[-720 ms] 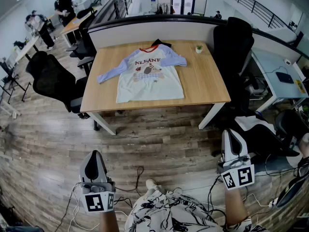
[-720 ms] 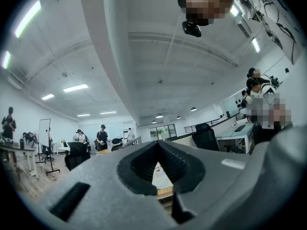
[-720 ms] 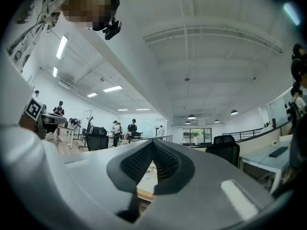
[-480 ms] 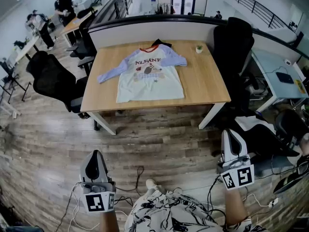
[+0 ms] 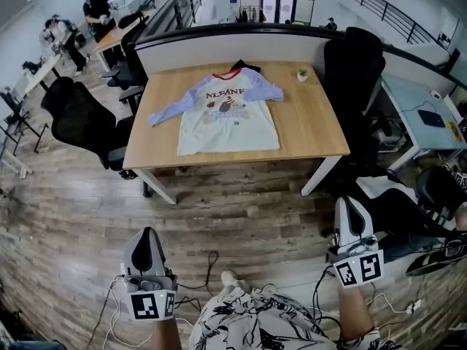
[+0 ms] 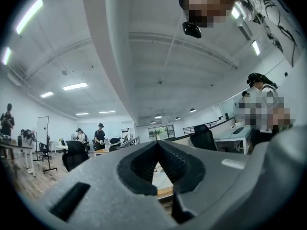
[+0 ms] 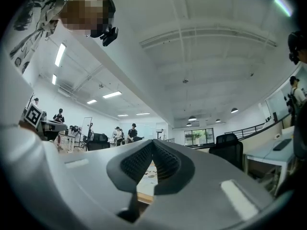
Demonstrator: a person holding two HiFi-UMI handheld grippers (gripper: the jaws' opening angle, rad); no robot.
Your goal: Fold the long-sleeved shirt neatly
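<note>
A long-sleeved shirt [image 5: 226,114], white with pale blue sleeves, a red collar and a print on the chest, lies spread flat on the wooden table [image 5: 310,126]; its left sleeve stretches out toward the table's left edge. Both grippers are held low, well short of the table, over the wood floor. My left gripper [image 5: 148,240] is shut and empty. So is my right gripper [image 5: 348,208]. In the left gripper view the tips [image 6: 158,145] meet, with a sliver of the shirt [image 6: 160,175] visible beyond them. The right gripper view shows the same closed tips [image 7: 152,143].
Black office chairs stand left [image 5: 80,122] and right [image 5: 352,64] of the table. A small potted plant [image 5: 301,74] sits at the table's far right. Cables [image 5: 208,265] trail on the floor near my feet. People work at desks at the far left [image 5: 93,9].
</note>
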